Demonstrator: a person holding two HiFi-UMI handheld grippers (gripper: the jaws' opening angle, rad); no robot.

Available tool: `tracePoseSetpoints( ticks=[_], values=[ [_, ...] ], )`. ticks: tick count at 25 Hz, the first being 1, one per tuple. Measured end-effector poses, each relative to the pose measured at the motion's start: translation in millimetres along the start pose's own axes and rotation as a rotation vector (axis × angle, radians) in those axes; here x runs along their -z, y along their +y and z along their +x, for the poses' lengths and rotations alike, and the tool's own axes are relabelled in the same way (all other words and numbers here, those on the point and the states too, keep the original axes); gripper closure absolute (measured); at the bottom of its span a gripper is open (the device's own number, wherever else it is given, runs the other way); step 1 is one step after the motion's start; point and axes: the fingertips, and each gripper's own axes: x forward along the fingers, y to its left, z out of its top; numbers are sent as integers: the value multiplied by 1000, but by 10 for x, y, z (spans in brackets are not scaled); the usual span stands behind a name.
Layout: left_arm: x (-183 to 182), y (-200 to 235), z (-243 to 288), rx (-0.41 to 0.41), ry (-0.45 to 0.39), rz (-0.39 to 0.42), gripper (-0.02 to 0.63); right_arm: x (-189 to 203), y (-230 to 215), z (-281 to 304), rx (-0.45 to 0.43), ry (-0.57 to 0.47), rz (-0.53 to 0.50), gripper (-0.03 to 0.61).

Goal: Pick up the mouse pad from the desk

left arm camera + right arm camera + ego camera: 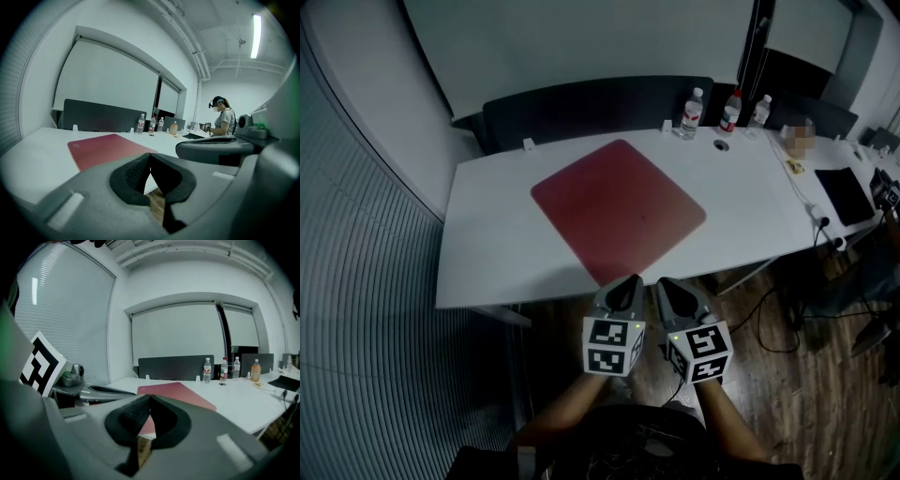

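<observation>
**Mouse pad [619,211] flat on desk [487,244], both grippers empty**

Head view: the red pad lies mid-desk, turned diamond-wise, with one corner at the near edge. Left gripper [626,286] and right gripper [668,289] sit side by side off that edge, over the wood floor [787,394]. Their tips are near the pad's corner, not touching it. Three bottles [727,112] stand along the far side.

Left gripper view: fingers pressed together, nothing between them. The pad lies ahead on the desk, clear of the tips. The right gripper is just beside, at the right. A person [224,119] stands far right.

Right gripper view: fingers together, nothing clamped. The pad is ahead, the left gripper alongside at the left.
</observation>
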Motion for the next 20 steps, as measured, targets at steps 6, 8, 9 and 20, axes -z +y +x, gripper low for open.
tracePoseSetpoints(
  ticks=[6,8,9,20],
  values=[
    [27,149,28,0,1,-15,609,-16,71,137,-8,0,-10,577],
    [0,162,31,0,-6,-16,609,-18,41,147,-3,0,-9,577],
    [-8,168,33,-2,-7,-15,609,-12,17,152,0,1,-6,577],
    [-84,186,439,14,-4,-7,607,48,-460,383,31,4,19,577]
  ],
)
